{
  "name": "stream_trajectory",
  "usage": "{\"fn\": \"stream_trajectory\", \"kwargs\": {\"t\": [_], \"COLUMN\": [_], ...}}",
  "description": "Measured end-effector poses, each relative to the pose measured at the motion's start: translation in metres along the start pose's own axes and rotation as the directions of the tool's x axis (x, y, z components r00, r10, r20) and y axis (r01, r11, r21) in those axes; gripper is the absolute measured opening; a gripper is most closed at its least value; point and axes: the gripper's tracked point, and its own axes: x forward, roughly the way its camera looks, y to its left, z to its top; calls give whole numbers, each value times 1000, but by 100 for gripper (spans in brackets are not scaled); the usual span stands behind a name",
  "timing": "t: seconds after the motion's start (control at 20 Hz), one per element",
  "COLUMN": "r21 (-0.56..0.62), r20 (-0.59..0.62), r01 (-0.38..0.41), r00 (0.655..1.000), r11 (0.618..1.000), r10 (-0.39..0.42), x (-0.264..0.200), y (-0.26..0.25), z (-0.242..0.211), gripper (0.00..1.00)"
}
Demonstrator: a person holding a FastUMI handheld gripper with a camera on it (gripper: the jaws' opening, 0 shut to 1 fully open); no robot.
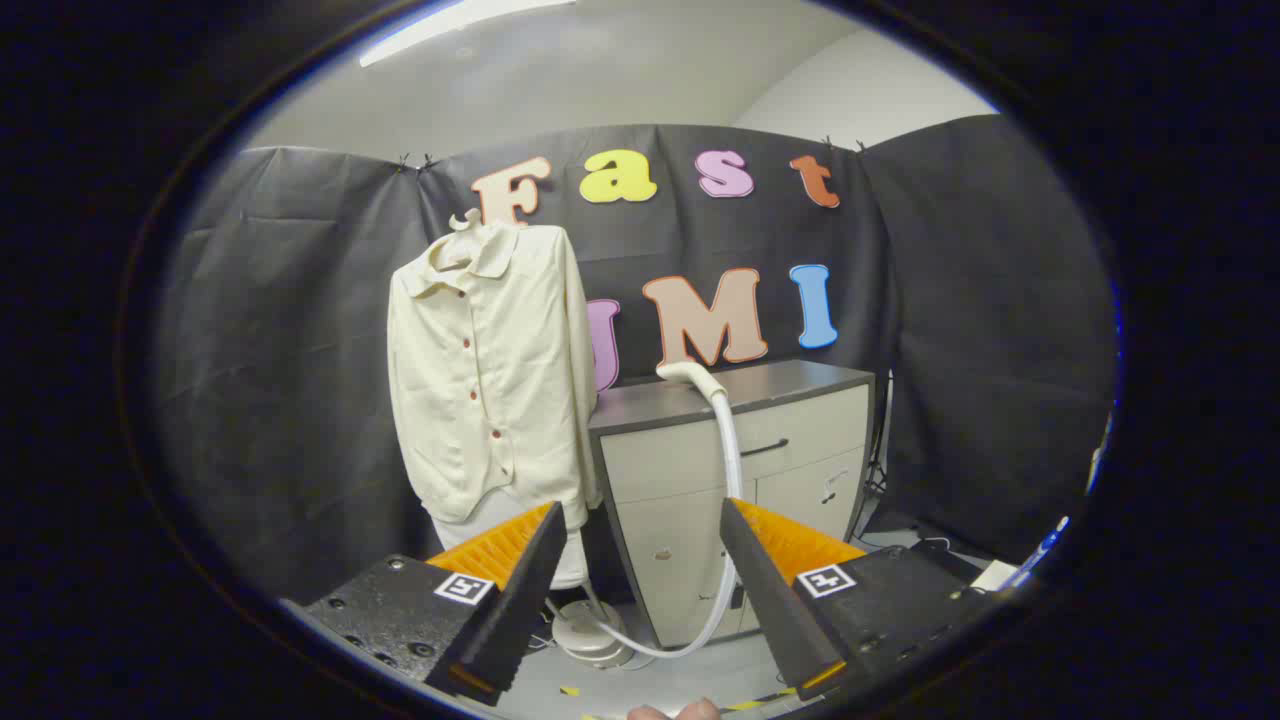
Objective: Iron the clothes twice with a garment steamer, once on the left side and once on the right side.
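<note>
A cream button-up shirt [485,375] hangs on a hanger against the booth's black wall, well beyond my left finger. The white steamer head [692,374] lies on top of a grey cabinet [780,385] to the shirt's right. Its white hose [733,450] runs down the cabinet front, passes behind my right finger and curves to the round steamer base [590,632] on the floor between the fingers. My gripper [640,520] is open, far back from the steamer head, with nothing between its fingers.
The cabinet has a drawer with a dark handle [765,447] and doors below. Cables and small items lie on the floor at the far right [1000,570]. Fingertips of a person's hand [675,712] peek in below the gripper.
</note>
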Motion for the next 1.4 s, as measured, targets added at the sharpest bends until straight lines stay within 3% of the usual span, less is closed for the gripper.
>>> {"fn": "stream_trajectory", "kwargs": {"t": [1.4], "r21": [4], "r20": [-61], "r01": [-98], "r00": [993], "r11": [995], "r10": [98], "x": [10], "y": [-19], "z": [-1], "gripper": [95]}}
